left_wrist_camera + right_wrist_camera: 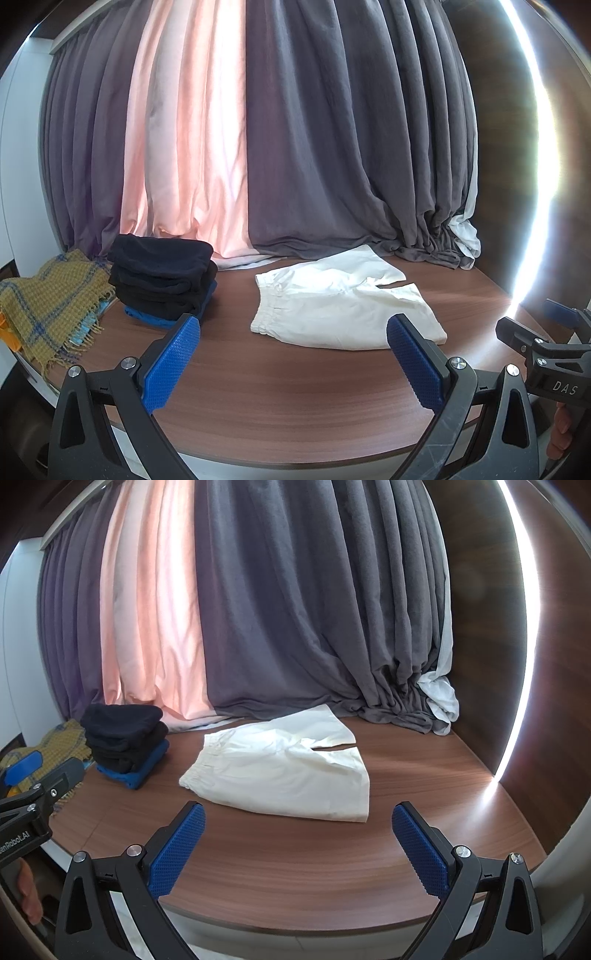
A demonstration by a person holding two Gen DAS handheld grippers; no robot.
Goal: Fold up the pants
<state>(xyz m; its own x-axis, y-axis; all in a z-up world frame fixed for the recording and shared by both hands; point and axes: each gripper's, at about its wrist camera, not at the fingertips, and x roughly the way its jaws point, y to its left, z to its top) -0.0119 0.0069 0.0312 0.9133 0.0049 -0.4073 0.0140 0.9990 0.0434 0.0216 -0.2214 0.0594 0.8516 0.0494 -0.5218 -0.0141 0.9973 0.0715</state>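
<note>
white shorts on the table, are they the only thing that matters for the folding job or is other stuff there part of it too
Part of the job:
- white shorts, lying flat and unfolded on the wooden table
- left gripper, open, holding nothing
- right gripper, open, holding nothing

Just lying about:
- stack of folded dark clothes
- yellow plaid scarf
- grey and pink curtains

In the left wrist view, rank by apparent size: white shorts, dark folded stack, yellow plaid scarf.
1. white shorts
2. yellow plaid scarf, cut off by the frame edge
3. dark folded stack
Scarf and stack look close, so that order is unsure.
</note>
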